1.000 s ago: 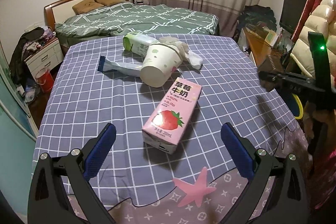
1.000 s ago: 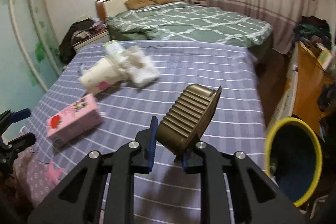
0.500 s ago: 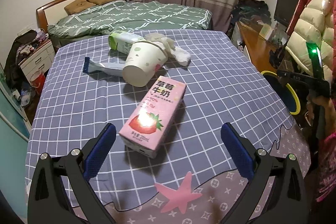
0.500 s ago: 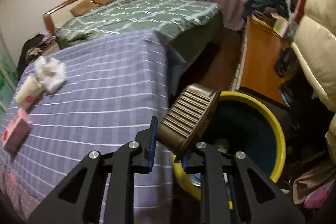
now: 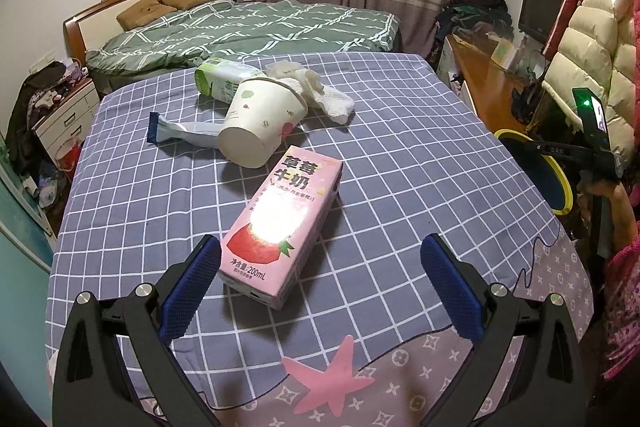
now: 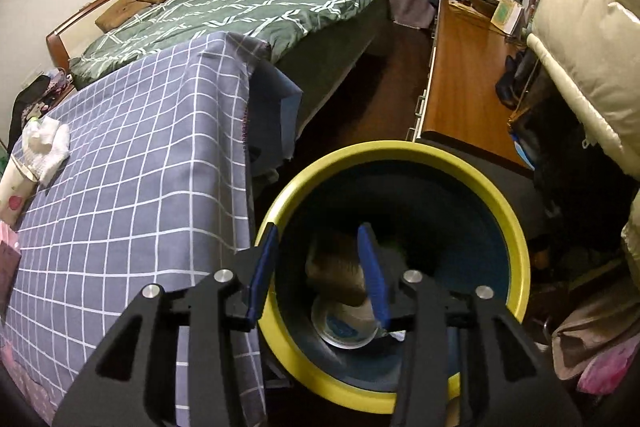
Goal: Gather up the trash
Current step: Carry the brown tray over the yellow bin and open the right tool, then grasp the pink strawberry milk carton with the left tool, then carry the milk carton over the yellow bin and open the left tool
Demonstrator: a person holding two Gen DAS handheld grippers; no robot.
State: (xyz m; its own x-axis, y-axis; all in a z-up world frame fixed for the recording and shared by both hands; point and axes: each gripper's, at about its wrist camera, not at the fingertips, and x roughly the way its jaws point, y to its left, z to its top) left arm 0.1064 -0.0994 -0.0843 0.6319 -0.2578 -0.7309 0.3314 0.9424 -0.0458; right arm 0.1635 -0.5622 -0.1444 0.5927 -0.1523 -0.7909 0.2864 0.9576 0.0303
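Observation:
My left gripper is open and empty, just in front of a pink strawberry milk carton lying on the checked blue tablecloth. Behind it lie a tipped paper cup, a crumpled white tissue, a green-white carton and a flat wrapper. My right gripper is open over the yellow-rimmed blue bin. The brown ridged cup is blurred inside the bin, free of the fingers, above a round lid.
A green bed stands beyond the table. A wooden desk and a cream padded coat stand right of the bin. The bin rim and the right gripper's body show at the right of the left wrist view.
My right gripper swung from over the table to above the bin, opened and let go of the brown ridged cup, which drops into the bin. My left gripper came closer to the pink carton.

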